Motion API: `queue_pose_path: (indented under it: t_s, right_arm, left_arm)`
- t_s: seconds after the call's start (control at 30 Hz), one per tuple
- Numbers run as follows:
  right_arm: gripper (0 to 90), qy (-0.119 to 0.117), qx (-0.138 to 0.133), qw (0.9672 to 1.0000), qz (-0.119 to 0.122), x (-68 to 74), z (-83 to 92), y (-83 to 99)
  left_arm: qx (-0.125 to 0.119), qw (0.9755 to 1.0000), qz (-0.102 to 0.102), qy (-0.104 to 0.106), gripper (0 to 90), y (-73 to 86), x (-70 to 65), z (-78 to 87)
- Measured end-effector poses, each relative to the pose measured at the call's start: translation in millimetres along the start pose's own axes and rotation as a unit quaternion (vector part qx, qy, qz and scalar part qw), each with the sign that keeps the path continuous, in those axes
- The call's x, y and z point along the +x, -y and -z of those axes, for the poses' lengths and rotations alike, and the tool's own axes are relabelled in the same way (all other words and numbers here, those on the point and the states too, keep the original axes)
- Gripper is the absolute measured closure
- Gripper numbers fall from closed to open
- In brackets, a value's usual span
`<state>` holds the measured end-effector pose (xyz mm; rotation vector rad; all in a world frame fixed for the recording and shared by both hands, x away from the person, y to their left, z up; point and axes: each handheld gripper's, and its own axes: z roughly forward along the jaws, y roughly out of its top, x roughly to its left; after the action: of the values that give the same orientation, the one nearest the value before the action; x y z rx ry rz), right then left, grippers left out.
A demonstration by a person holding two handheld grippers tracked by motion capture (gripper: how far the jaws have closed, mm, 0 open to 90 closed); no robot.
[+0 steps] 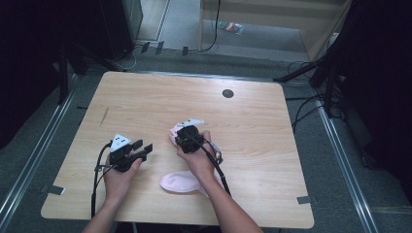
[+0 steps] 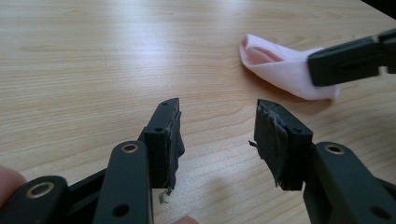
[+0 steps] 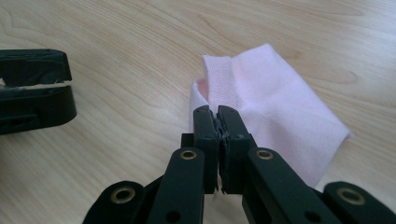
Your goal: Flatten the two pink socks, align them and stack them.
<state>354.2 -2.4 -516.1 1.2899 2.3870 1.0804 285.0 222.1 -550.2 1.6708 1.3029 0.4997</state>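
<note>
Right gripper view: right tool (image 3: pixel 218 122) on pink sock (image 3: pixel 275 112)

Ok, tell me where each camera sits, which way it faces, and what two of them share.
High view: above the person's side of the table, looking forward and down; forearms, left gripper and right gripper show.
Left gripper view: rides the left gripper, looking along its open jaws across the table.
Right gripper view: rides the right gripper, looking along its jaws, shut at the cuff edge of a pink sock.
Shared: both gripper views show that sock and the other gripper.
</note>
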Motion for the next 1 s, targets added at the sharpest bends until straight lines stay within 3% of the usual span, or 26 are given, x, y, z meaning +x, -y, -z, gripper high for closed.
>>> queue_pose_path:
  t_s: [0.07, 0.17, 0.2, 0.23, 0.27, 0.4, 0.47, 0.57, 0.73, 0.83, 0.87, 0.9, 0.97, 1.0]
  right_arm:
    - [88.3, 0.019, -0.016, 0.9997, 0.001, 6.4, 14.8, 4.6]
    - [88.4, 0.029, -0.031, 0.9991, -0.003, 4.9, 26.4, 4.5]
    - [88.5, 0.028, -0.047, 0.9984, -0.012, -2.7, 39.7, 2.3]
    - [88.5, 0.028, -0.047, 0.9984, -0.012, -2.7, 39.7, 2.3]
    - [88.5, 0.032, -0.065, 0.9971, -0.021, -12.1, 54.4, -0.2]
    - [88.5, 0.041, -0.084, 0.995, -0.035, -25.2, 74.7, -1.9]
    - [88.5, 0.061, -0.093, 0.9931, -0.039, -29.1, 87.9, 1.4]
    - [88.5, 0.073, -0.085, 0.9929, -0.038, -26.7, 87.3, 6.1]
    - [88.5, 0.08, -0.049, 0.9942, -0.053, -15.0, 54.0, 22.9]
    - [87.7, 0.059, -0.043, 0.995, -0.067, -8.7, 30.3, 29.6]
    - [81.9, 0.035, -0.044, 0.9942, -0.091, -7.4, 21.5, 30.9]
    - [81.9, 0.035, -0.044, 0.9942, -0.091, -7.4, 21.5, 30.9]
    - [63.9, -0.006, -0.061, 0.9921, -0.11, -8.2, 18.7, 30.1]
    - [63.2, -0.011, -0.068, 0.9922, -0.104, -9.0, 22.9, 28.6]
  left_arm:
    - [-0.002, 1.0, -0.001, 0.0, 50.9, 0.1, 0.1, -0.1]
    - [-0.001, 1.0, -0.002, 0.001, 50.9, 0.1, 0.0, 0.0]
    - [-0.001, 1.0, -0.002, 0.002, 50.9, 0.1, 0.0, 0.0]
    - [-0.001, 1.0, -0.002, 0.002, 50.9, 0.1, 0.0, 0.0]
    - [-0.002, 1.0, 0.0, 0.002, 50.9, 0.1, 0.0, -0.2]
    - [-0.001, 1.0, 0.001, 0.001, 51.0, 0.0, -0.1, -0.3]
    - [-0.001, 1.0, 0.001, 0.0, 51.1, 0.0, -0.5, -0.5]
    - [-0.002, 1.0, 0.003, 0.001, 51.2, 0.0, -1.1, -0.8]
    - [0.0, 1.0, -0.003, 0.001, 51.3, 0.2, -1.5, -0.3]
    - [0.0, 1.0, -0.003, 0.002, 51.2, 0.2, -1.1, -0.3]
    - [0.001, 1.0, -0.001, 0.003, 51.1, 0.2, -0.6, -0.1]
    - [0.001, 1.0, -0.001, 0.003, 51.1, 0.2, -0.6, -0.1]
    - [0.0, 1.0, 0.0, 0.005, 50.9, 0.3, -0.2, 0.3]
    - [-0.001, 1.0, 0.002, 0.005, 50.8, 0.3, 0.0, 0.3]
